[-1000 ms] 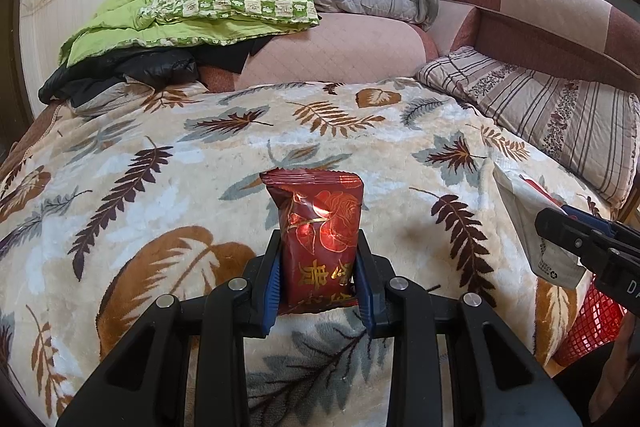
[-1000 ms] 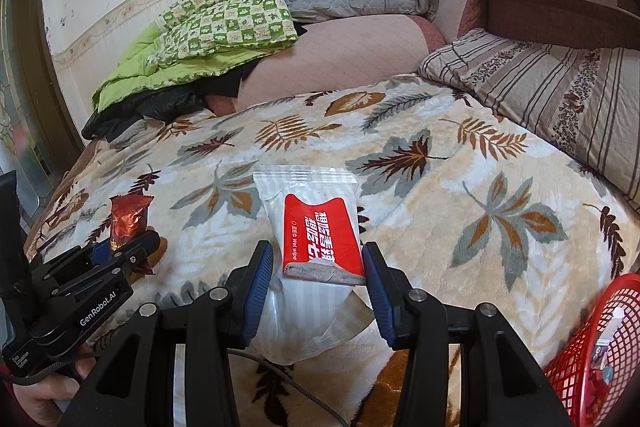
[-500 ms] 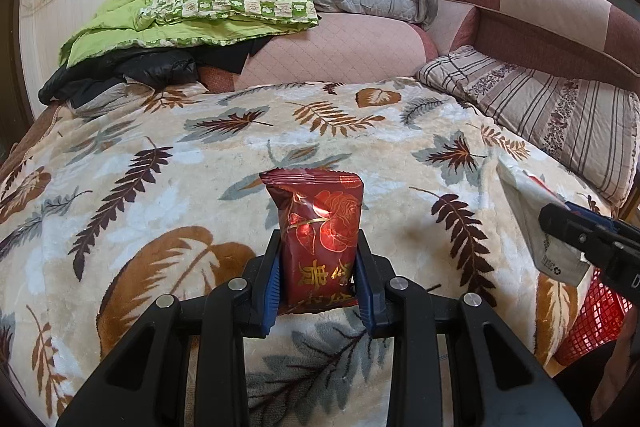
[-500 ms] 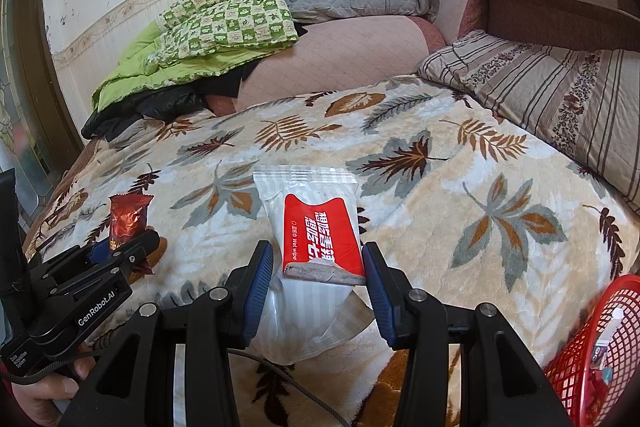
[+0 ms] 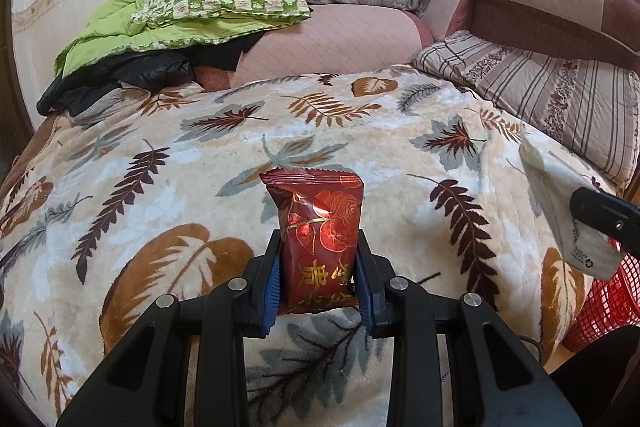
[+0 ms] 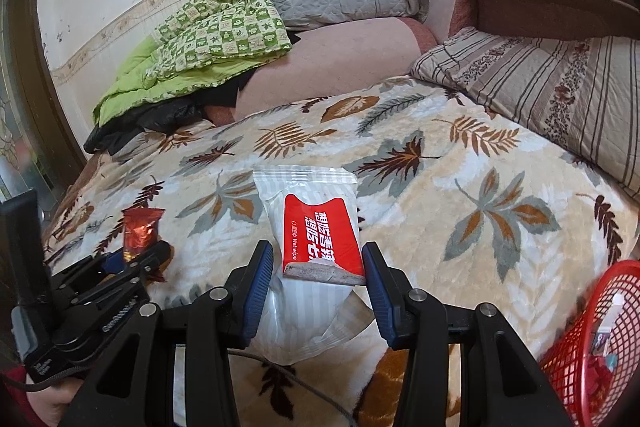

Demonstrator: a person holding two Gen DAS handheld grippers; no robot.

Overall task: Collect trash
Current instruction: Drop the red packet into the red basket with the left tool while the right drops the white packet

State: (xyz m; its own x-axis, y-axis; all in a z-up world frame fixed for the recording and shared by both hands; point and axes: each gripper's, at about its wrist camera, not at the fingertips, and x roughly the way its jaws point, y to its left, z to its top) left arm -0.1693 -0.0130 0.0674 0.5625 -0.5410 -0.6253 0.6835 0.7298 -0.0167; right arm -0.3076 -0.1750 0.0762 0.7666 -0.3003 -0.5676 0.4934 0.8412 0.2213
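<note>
Both tongs already had something in them. Left gripper (image 5: 318, 281) was pinching a dark red snack packet (image 5: 318, 239) by its bottom end, so the packet stood up out of the jaws with its long axis pointing away from the tool, dead centre of the left wrist view. Right gripper (image 6: 318, 277) had a white wet wipe pack (image 6: 316, 227) with a red label sitting between its blue pads (image 6: 256, 283), lower half crumpled in the jaws, top sticking up mid-frame. Looked clamped to me, though the left pad didn't clearly touch the plastic.

What mattered next, I reckoned, was the red mesh basket (image 6: 592, 343). It sat at the bottom right corner of the right wrist view, just off the edge of the leaf-print blanket (image 6: 460, 187), so it lay close on the right tool's side. From the left view it only peeked in at the far right edge, beyond the other gripper, so the left one had further to go and would've had to reach across its partner.

Nothing stood between the right gripper and the basket. Striped pillow (image 6: 540, 83) and the green quilt (image 6: 208, 27) were well back, upper part of frame.
</note>
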